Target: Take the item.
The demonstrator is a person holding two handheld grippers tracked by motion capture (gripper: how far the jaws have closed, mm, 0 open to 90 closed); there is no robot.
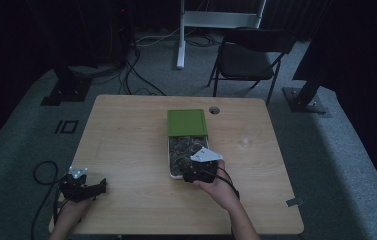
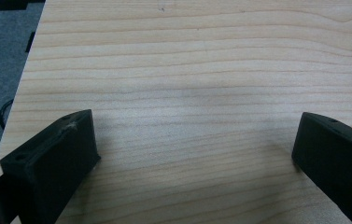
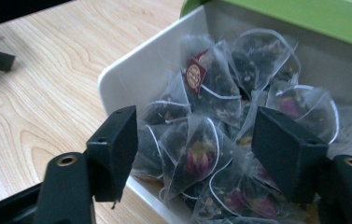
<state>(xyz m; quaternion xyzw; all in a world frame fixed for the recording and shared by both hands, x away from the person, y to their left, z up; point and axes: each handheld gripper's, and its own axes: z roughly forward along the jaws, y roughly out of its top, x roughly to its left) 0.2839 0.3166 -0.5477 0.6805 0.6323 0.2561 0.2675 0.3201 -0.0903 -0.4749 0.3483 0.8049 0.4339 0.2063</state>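
Dim grey carpet (image 1: 21, 135) surrounds your pale wood-grain desk (image 1: 126, 150), with black curtains closing off the back of the room. Going from left to right along the floor behind the desk, you have a black stand foot (image 1: 63, 92) with loose black cables (image 1: 131, 70) beside it, then a white metal frame leg (image 1: 180, 35), a black folding chair (image 1: 248, 60), and another black stand foot (image 1: 303, 100) at the far right. A small round cable hole (image 1: 214, 110) sits near the desk's far edge.

At the near left corner of the desk your left gripper (image 1: 82, 186) rests low over bare wood, its jaws spread wide with nothing between them; its black cable (image 1: 41, 175) loops off over the carpet.

Near the desk's middle lies the white rectangular box of pyramid tea bags (image 1: 172, 165), its green lid (image 1: 187, 122) lying at the far end. Your right gripper (image 1: 200, 169) is at the near end of that box, its grey three-cornered plate (image 1: 206, 155) on top. In the right gripper view its jaws stand part-way apart on either side of one clear mesh tea bag with pink petals (image 3: 194, 156), not yet pressing it. A red tag (image 3: 195, 72) shows on a bag farther in.
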